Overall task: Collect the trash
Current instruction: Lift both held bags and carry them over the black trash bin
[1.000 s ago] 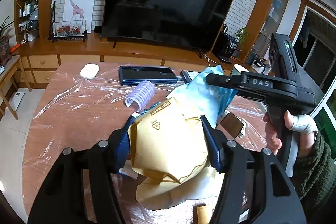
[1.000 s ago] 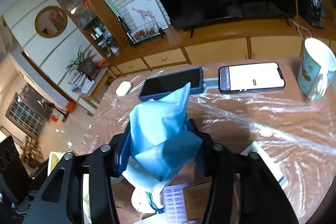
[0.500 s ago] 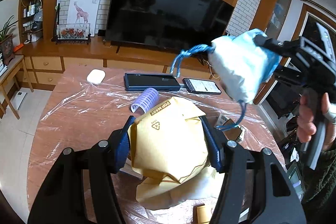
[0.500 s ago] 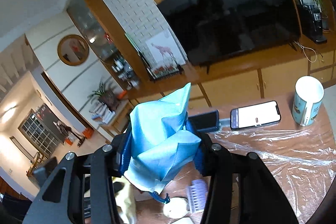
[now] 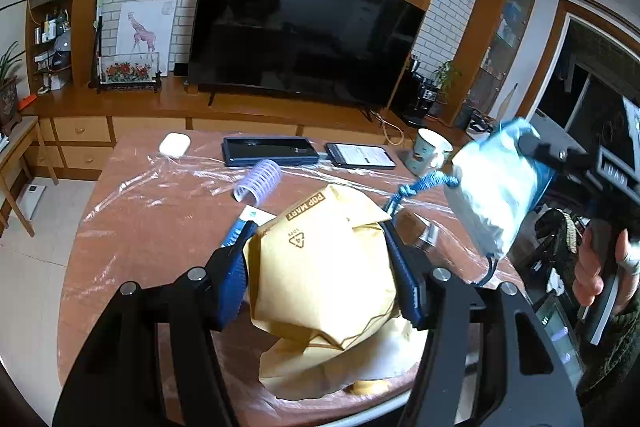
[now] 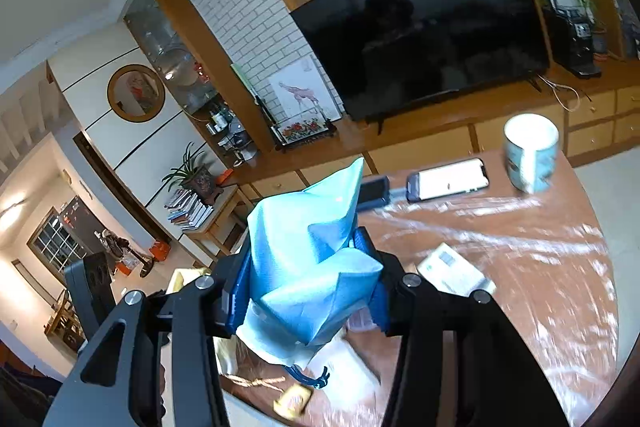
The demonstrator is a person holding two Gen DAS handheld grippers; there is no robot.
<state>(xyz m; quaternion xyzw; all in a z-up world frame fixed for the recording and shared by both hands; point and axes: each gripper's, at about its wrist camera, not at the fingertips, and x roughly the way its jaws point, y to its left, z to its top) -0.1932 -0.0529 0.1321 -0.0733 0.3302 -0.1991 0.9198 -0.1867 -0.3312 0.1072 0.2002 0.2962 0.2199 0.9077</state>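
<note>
Plastic film covers the brown counter (image 5: 132, 227) before a dark television (image 5: 300, 31). From the left wrist, the left hand-held gripper (image 5: 320, 267) clamps a crumpled tan Pop Mart paper bag (image 5: 324, 267) above the counter's near edge; a purple hair roller (image 5: 258, 179), tablet (image 5: 270, 151), phone (image 5: 360, 155) and mug (image 5: 430, 151) lie beyond. From the right wrist, the right hand-held gripper (image 6: 304, 291) grips a crumpled blue face mask (image 6: 316, 267), raised over the counter's edge.
</note>
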